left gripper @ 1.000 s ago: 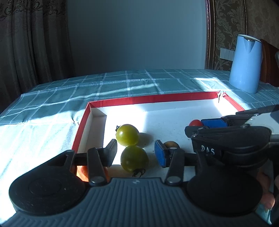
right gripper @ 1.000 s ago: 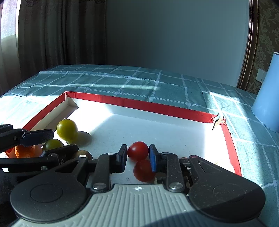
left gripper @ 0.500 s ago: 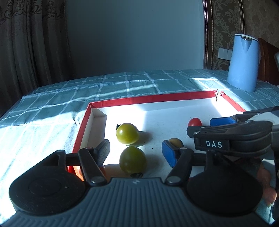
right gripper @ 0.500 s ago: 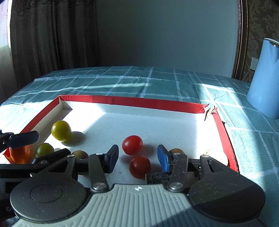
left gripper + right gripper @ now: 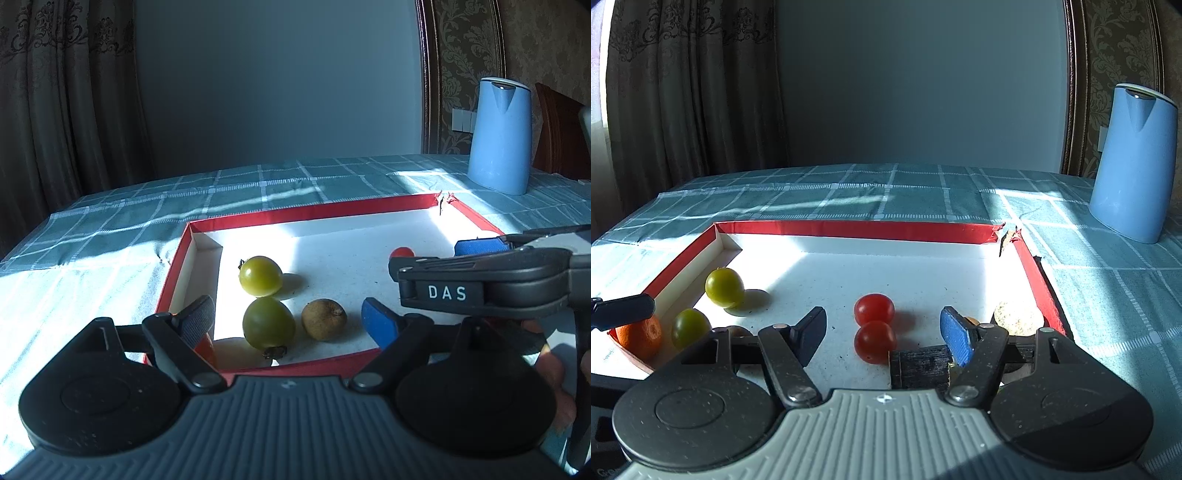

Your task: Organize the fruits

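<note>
Left tongs (image 5: 286, 319) agape around dark green tomato (image 5: 268, 323), brown kiwi (image 5: 324, 319) in red-rimmed tray (image 5: 295, 216).

Black fingers (image 5: 194, 319), blue pads (image 5: 955, 339)

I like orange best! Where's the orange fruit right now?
In the right wrist view, the orange fruit sits in the red tray's near-left corner, beside a green tomato.

This looks like a home: a table with a checked cloth (image 5: 923, 192), long curtains (image 5: 694, 92) at 10 o'clock, patterned wallpaper (image 5: 461, 55) and a blue kettle (image 5: 1134, 162) at 2 o'clock.
</note>
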`<state>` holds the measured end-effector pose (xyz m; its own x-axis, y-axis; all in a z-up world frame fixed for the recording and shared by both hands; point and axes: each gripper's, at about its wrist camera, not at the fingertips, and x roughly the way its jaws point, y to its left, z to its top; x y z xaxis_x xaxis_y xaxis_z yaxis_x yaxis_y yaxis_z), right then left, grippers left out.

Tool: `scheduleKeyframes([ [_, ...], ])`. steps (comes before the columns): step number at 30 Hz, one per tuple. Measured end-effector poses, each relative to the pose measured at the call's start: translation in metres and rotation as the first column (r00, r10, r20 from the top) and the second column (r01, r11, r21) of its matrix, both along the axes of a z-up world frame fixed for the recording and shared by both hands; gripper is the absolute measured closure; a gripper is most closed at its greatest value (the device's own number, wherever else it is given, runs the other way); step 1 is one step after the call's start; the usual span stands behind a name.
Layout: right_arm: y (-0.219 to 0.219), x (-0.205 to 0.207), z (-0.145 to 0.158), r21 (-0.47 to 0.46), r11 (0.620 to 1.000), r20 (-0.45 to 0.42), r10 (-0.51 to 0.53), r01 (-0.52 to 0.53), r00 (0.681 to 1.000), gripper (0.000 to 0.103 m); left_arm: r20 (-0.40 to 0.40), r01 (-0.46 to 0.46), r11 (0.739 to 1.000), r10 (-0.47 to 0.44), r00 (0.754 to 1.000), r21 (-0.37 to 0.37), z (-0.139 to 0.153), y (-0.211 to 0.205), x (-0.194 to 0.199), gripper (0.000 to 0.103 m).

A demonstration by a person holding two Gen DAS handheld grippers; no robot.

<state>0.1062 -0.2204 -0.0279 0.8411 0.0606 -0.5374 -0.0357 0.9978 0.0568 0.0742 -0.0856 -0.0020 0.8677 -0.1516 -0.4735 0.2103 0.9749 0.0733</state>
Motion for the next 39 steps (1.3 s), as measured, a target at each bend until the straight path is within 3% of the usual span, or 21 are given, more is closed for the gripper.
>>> scheduleKeyframes([
  [10,-0.01,-0.032,0.001,0.046,0.999,0.045,-0.026,0.024,0.999,0.035,0.004,-0.001,0.998,0.001,1.0,-0.061,-0.001,0.007,-0.018,0.016],
  [18,-0.014,-0.057,0.004,0.053,0.998,0.097,-0.048,0.043,0.994,0.035,0.01,-0.027,0.998,0.027,1.0,-0.054,0.004,0.007,-0.041,0.015],
  [22,-0.023,-0.08,0.003,0.105,0.994,0.094,-0.037,0.027,0.995,0.035,0.006,-0.031,0.999,0.032,0.999,-0.044,0.006,0.005,-0.054,0.014],
  [25,-0.024,-0.094,0.004,0.089,0.995,0.115,-0.044,0.034,0.992,0.027,0.007,-0.033,0.999,0.033,0.999,-0.03,0.007,0.003,-0.061,0.012],
  [30,-0.025,-0.109,0.001,0.093,0.995,0.099,-0.029,0.02,0.995,0.027,0.001,-0.055,0.998,0.055,0.998,-0.009,0.004,0.003,-0.063,0.008],
  [39,-0.023,-0.1,-0.005,0.076,0.996,0.021,-0.047,0.045,0.999,0.027,-0.051,-0.081,0.997,0.081,0.995,-0.013,-0.002,0.01,-0.054,0.004],
])
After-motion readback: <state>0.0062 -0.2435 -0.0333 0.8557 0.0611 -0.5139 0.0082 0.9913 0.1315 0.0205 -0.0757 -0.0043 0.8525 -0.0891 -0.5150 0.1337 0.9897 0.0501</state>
